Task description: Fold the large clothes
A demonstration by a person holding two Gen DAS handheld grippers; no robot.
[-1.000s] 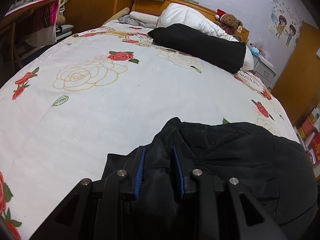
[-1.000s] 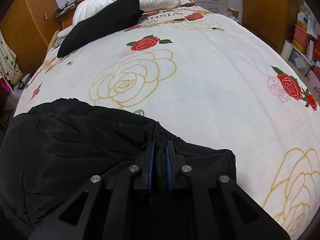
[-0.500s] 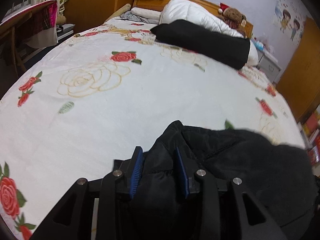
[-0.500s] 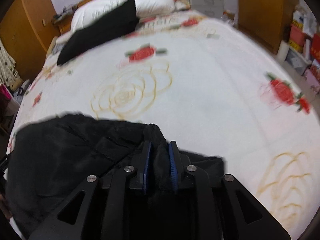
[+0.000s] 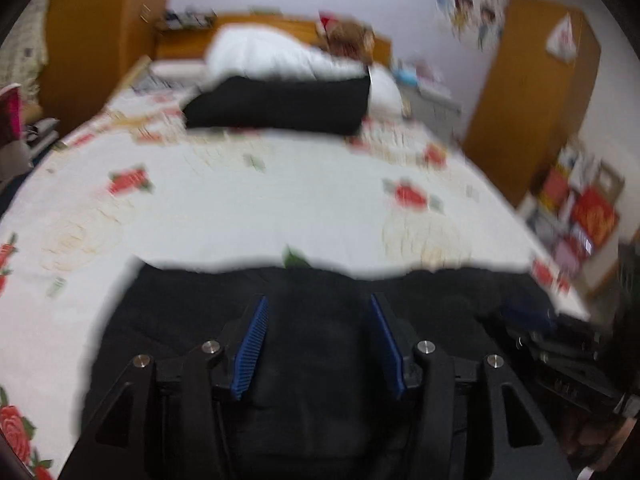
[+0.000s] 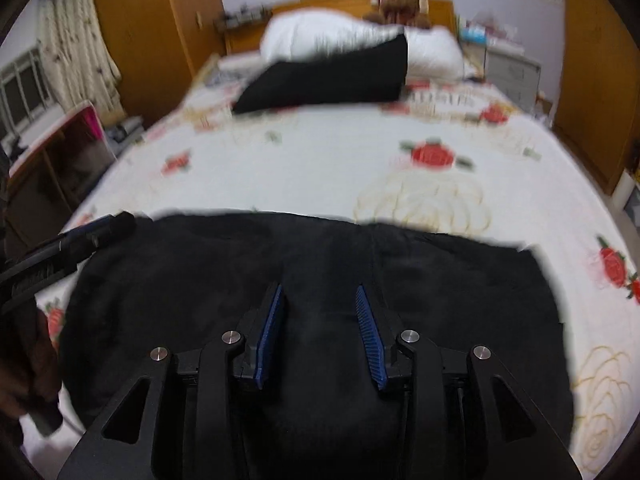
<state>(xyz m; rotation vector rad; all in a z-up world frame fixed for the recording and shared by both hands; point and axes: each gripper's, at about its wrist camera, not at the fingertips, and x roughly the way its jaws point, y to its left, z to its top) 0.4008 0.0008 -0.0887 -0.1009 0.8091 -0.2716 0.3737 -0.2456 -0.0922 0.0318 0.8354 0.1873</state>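
Flat on the bed [image 5: 280, 208], the black jacket [image 5: 320, 360] lies released.

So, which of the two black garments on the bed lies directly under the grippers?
The wide black jacket at the near edge; the other black garment leans on the white pillow by the headboard.

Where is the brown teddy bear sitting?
In both wrist views, the brown teddy bear sits at the far end of the bed against the wooden headboard, just behind the puffy white duvet and the folded black garment.
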